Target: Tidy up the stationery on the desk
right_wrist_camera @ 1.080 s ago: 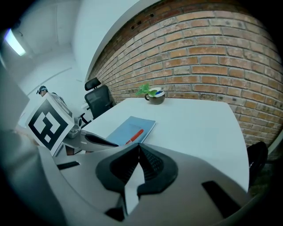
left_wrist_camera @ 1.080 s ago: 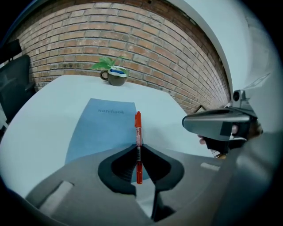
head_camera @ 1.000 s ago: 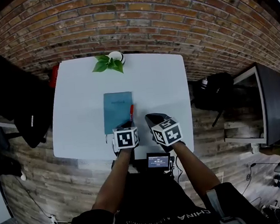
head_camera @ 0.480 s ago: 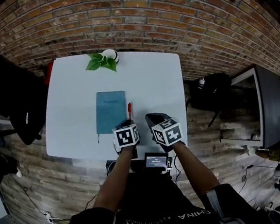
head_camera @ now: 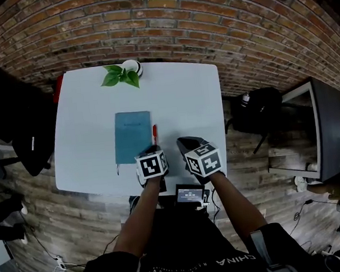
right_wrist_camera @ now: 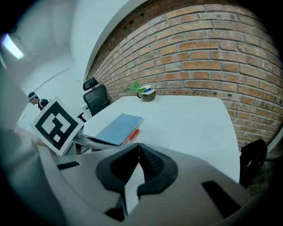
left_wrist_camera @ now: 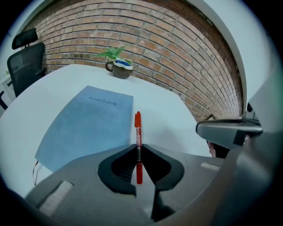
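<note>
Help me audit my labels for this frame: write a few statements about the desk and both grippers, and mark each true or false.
1. The left gripper is closed on the red pen. True.
2. The right gripper holds the blue notebook. False: its jaws are shut with nothing between them, and the notebook lies flat on the table.
3. The red pen lies on top of the blue notebook. False: it is beside the notebook's right edge.
4. A mug holding a green plant stands near the table's far edge. True.
</note>
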`<state>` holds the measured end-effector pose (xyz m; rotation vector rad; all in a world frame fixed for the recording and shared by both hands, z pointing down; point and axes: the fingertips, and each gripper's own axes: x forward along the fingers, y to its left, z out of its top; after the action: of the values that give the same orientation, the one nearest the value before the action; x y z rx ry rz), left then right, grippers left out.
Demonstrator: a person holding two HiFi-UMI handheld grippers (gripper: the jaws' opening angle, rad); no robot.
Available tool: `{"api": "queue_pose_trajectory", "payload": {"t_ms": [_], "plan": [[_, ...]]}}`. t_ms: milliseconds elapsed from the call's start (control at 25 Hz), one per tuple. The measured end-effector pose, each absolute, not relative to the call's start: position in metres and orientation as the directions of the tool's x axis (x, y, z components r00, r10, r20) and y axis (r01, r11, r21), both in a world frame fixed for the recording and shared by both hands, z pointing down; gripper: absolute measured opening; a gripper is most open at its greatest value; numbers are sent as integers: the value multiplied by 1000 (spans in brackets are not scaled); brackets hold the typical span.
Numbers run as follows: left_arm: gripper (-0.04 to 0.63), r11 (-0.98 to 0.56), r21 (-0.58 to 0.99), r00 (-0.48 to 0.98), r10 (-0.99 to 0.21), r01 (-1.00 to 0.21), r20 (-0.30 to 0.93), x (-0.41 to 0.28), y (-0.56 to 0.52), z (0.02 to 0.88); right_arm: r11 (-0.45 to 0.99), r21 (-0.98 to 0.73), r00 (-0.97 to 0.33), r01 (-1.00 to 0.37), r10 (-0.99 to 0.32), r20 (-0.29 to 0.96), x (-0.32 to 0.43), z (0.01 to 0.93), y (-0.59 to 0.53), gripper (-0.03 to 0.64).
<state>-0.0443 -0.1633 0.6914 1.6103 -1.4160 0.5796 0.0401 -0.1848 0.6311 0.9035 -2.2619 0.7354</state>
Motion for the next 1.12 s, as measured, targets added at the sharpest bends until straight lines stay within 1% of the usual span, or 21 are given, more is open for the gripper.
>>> {"api": "queue_pose_trajectory", "payload": {"t_ms": [320,640,920,1120], "plan": [[49,30,300,238,-532,-954,812,-44,-163,690,607,-271,-591,-747,-420,688,44,632,-185,11],[55,25,360,293,-529,-932,796,-43,-154,682,602,-278,-593,-748,-418,689,42,635,-179,11],[52,-65,441,395,-576,-895,716,-46,-149,653,600,-281,-592,-749,-417,689,30,639,-174,11],[17,-193,427,448,-614,-884,650,-63,-151,632,599,-283,-596,-749,-422,683,17,635,-168,11]]}}
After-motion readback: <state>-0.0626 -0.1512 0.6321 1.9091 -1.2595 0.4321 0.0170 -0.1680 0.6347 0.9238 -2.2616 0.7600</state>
